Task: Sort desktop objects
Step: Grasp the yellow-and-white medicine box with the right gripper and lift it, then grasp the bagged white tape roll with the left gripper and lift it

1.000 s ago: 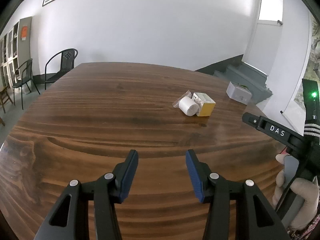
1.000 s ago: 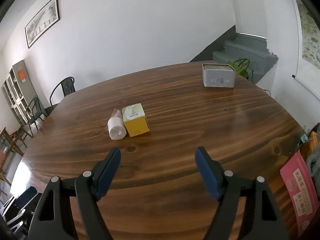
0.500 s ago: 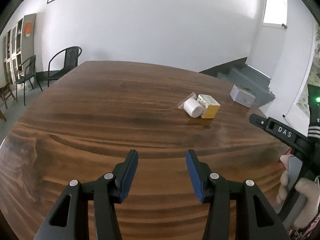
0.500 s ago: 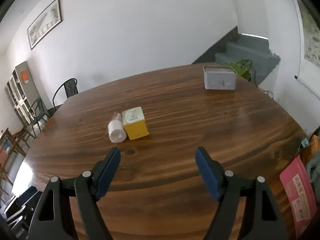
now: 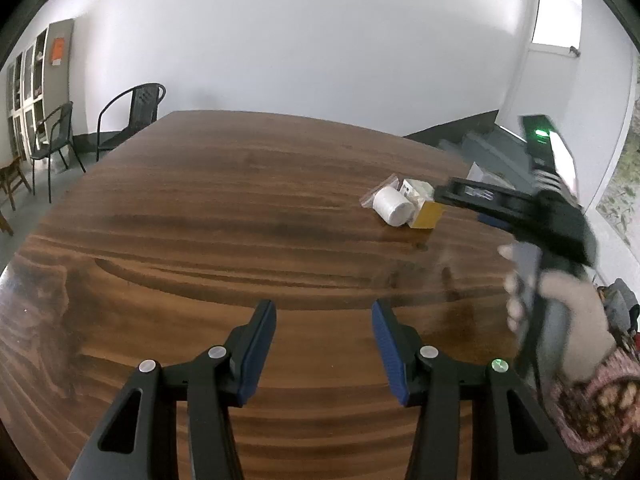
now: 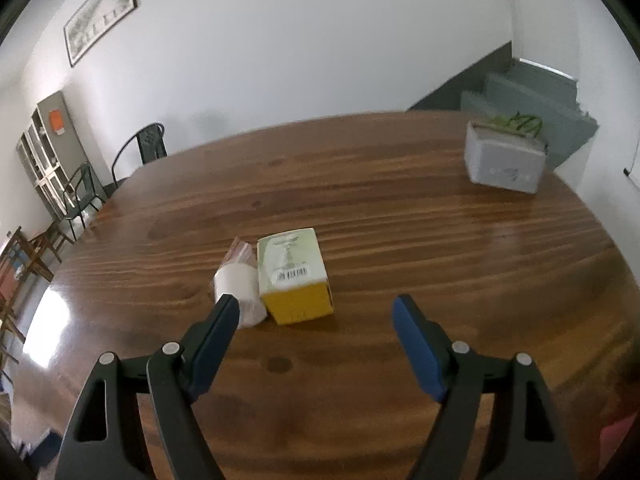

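Right gripper (image 6: 316, 316) spread wide, aimed at yellow box (image 6: 294, 280) touching white roll (image 6: 240, 296), likely to straddle it; left gripper (image 5: 324, 320) gaping, empty, hovering over table (image 5: 200, 220).

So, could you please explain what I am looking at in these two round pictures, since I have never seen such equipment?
No robot here: a person holds a hand-held two-finger tool in each hand, and each tool carries a wide-angle camera looking along its fingers. One picture comes from the left tool, the other from the right tool. Both are open and hold nothing. The left view also shows the person's hand gripping the right tool, blurred. On the brown wooden table lie a small white roll against a yellow and pale green cardboard box, with a clear plastic bag behind the roll. A grey rectangular box stands at the far edge.
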Available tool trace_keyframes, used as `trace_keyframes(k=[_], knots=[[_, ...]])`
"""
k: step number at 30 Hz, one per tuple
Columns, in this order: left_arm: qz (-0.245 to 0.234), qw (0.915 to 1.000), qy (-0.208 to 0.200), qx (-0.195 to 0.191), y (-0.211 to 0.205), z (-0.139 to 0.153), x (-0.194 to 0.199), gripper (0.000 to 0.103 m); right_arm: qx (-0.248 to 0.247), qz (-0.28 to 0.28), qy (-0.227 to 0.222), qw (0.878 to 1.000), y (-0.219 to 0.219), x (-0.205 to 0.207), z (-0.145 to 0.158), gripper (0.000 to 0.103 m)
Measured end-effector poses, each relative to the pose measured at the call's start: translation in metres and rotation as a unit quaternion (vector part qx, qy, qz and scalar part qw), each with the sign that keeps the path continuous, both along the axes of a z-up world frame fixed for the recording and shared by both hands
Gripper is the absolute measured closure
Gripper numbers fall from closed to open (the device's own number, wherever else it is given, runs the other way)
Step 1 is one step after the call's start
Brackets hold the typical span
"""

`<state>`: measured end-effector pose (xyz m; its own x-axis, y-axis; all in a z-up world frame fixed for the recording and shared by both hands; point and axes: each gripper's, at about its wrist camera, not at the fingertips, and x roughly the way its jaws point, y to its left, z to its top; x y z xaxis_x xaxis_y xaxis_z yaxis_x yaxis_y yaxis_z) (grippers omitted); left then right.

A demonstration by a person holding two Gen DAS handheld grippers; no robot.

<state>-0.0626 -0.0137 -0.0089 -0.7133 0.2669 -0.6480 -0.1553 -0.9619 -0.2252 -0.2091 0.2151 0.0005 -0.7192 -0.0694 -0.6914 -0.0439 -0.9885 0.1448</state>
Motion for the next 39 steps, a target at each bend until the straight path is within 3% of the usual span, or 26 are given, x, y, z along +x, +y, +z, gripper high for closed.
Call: trace_keyframes(k=[8, 9, 12, 15, 22, 29, 35, 39], knots=[[-0.007, 0.9999, -0.009, -0.005, 0.004, -0.006, -0.003, 0.052, -0.008, 0.003, -0.035, 0.999, 0.003, -0.037, -0.021, 0.021], [-0.007, 0.9999, -0.010, -0.005, 0.004, -0.007, -0.003, 0.052, -0.008, 0.003, -0.039, 0.999, 0.004, -0.039, -0.024, 0.024], [-0.010, 0.9999, -0.013, -0.002, 0.003, -0.007, -0.003, 0.052, 0.001, 0.003, -0.045, 0.999, 0.006, -0.038, -0.028, 0.052], [-0.010, 0.9998, -0.012, 0.010, -0.001, -0.006, -0.005, 0.052, -0.005, -0.009, -0.038, 0.999, 0.017, -0.025, -0.025, 0.053], [-0.002, 0.9989, -0.035, 0.029, 0.001, -0.004, -0.031, 0.052, 0.009, -0.018, 0.006, 1.000, 0.043, 0.045, 0.008, 0.053], [-0.019, 0.9967, -0.057, 0.056, 0.044, 0.008, -0.094, 0.052, 0.022, -0.031, 0.018, 0.999, 0.064, 0.115, 0.025, 0.053], [-0.033, 0.9926, -0.082, 0.084, 0.083, 0.014, -0.150, 0.051, 0.035, -0.030, 0.069, 0.997, 0.072, 0.168, 0.038, 0.052], [-0.018, 0.9928, -0.095, 0.072, 0.098, 0.007, -0.173, 0.051, 0.028, -0.028, 0.085, 0.996, 0.075, 0.180, 0.043, 0.052]])
